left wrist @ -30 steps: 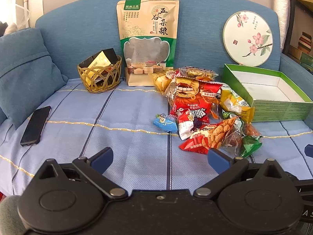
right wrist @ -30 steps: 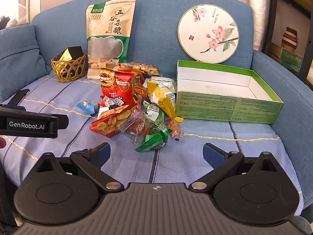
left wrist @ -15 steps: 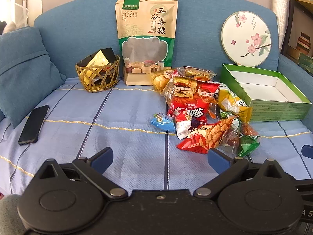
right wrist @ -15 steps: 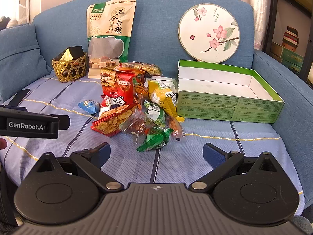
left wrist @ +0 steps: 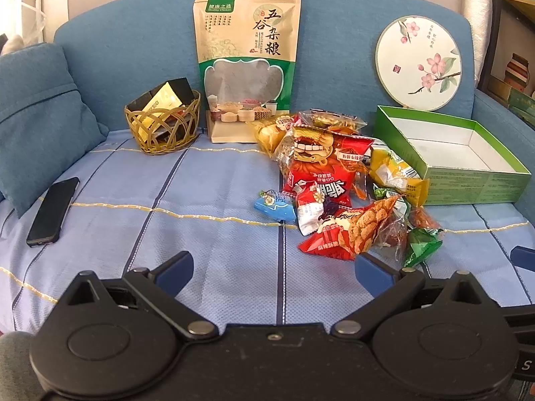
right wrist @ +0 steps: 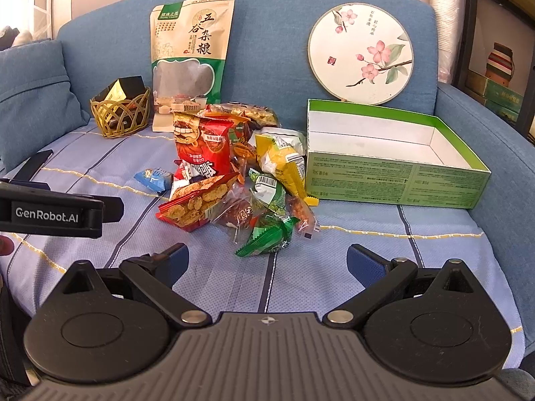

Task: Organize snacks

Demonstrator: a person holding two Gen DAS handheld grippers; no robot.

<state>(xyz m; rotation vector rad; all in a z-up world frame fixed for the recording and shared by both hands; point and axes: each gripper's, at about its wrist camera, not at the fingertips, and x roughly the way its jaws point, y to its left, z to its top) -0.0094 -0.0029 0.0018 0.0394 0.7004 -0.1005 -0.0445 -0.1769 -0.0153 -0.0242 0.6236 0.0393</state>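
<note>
Snack packets lie heaped mid-seat on a blue sofa, just left of an empty green box. Left gripper and right gripper hover before them, jaws spread wide, holding nothing.

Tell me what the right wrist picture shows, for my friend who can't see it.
A pile of snack packets lies on a blue sofa beside an empty green box. The right gripper is open at the bottom, holding nothing.
</note>
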